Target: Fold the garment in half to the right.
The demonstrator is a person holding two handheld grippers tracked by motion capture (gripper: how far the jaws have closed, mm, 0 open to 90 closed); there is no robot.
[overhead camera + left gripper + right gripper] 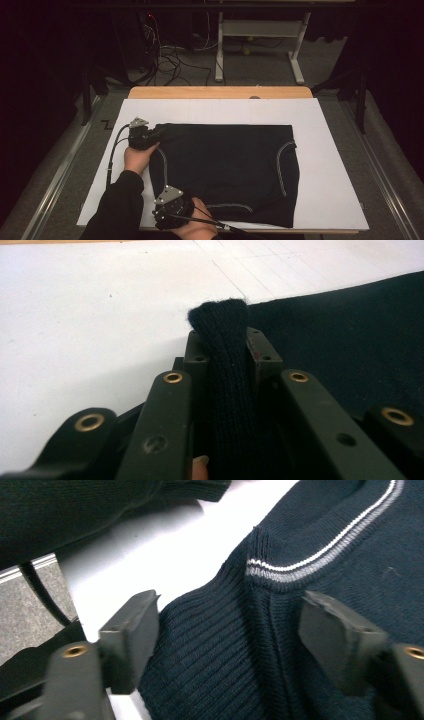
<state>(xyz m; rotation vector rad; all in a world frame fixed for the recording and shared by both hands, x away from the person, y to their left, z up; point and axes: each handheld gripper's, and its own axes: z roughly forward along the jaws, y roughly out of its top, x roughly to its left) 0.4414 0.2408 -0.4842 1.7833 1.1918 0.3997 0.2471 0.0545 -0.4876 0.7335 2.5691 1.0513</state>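
While near table edge, right tool astride sweater hem.

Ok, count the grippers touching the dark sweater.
2. The left gripper is clamped on the dark knit sweater's far-left corner; the right gripper straddles its ribbed near-left edge, jaws not yet pressing.

High overhead, two close views, shared sweater

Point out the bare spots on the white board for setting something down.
Free: the strip of white board beyond the dark sweater, and the band along its right. Crowded: the near-left, where the left gripper and right gripper work its edge.
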